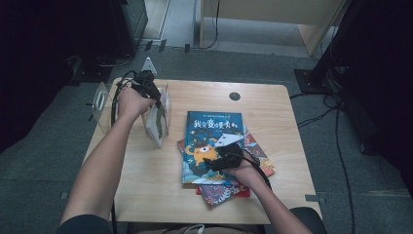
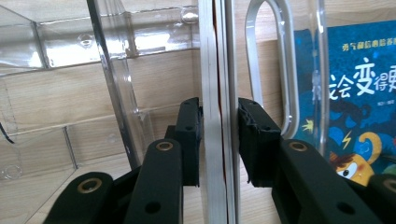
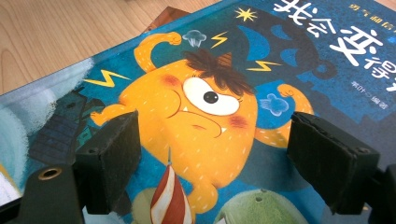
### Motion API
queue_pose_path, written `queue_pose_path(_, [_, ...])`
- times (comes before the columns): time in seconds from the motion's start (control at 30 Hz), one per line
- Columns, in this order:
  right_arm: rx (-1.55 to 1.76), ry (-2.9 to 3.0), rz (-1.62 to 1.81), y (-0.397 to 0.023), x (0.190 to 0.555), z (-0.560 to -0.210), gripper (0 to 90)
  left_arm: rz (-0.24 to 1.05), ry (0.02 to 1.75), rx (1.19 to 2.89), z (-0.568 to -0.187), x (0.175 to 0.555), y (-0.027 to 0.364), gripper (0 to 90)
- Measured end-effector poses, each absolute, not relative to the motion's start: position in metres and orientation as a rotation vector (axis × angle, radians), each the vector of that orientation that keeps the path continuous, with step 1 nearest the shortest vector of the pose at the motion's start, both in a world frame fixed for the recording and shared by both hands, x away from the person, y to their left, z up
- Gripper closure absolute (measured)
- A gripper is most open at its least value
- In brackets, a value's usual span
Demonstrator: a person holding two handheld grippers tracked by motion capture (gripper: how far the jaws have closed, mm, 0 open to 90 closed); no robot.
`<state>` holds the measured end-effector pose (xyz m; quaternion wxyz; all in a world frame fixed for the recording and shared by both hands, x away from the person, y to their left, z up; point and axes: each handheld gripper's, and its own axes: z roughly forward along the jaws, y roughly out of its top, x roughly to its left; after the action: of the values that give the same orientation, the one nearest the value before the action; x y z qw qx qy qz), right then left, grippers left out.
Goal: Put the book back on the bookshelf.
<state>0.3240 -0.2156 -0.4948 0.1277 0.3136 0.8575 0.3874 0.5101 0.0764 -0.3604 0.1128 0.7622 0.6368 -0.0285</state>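
A thin book (image 1: 158, 124) stands upright in a clear acrylic rack (image 1: 103, 105) at the table's back left. My left gripper (image 1: 148, 92) reaches down over it. In the left gripper view the book's page edge (image 2: 217, 70) runs up between the two black pads, which stand close on either side without clearly pressing it; the left gripper (image 2: 219, 140) is open. A blue picture book (image 1: 212, 131) with an orange monster (image 3: 205, 116) tops a flat pile. Just above its cover my right gripper (image 1: 216, 163) (image 3: 215, 158) is wide open, nothing between its pads.
Under the blue book lie other books (image 1: 258, 156), one red corner (image 1: 221, 192) sticking out toward the front. The wooden table (image 1: 146, 195) has a round cable hole (image 1: 234, 96) at the back. The rack's clear dividers (image 2: 109, 79) stand left of the upright book.
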Motion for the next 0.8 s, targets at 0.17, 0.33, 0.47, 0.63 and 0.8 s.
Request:
queue_pose_path(0.17, [0.912,2.494,1.127,-0.216,0.324,-0.495,17.2,-0.066,1.870,2.223,-0.355,0.510,0.081,66.3])
queue_pose_path(0.33, [0.912,2.494,1.127,-0.216,0.324,-0.495,17.2,-0.064,1.870,2.207,-0.352,0.509,0.087,64.9])
queue_pose_path(0.47, [0.912,2.494,1.127,-0.216,0.324,-0.495,17.2,-0.063,1.862,2.188,-0.347,0.509,0.092,64.3])
queue_pose_path(0.63, [0.911,2.494,1.126,-0.216,0.324,-0.495,17.2,-0.052,1.841,2.179,-0.335,0.507,0.093,64.1])
queue_pose_path(0.8, [0.910,2.495,1.126,-0.216,0.324,-0.495,17.2,-0.039,1.814,2.182,-0.328,0.503,0.092,62.4])
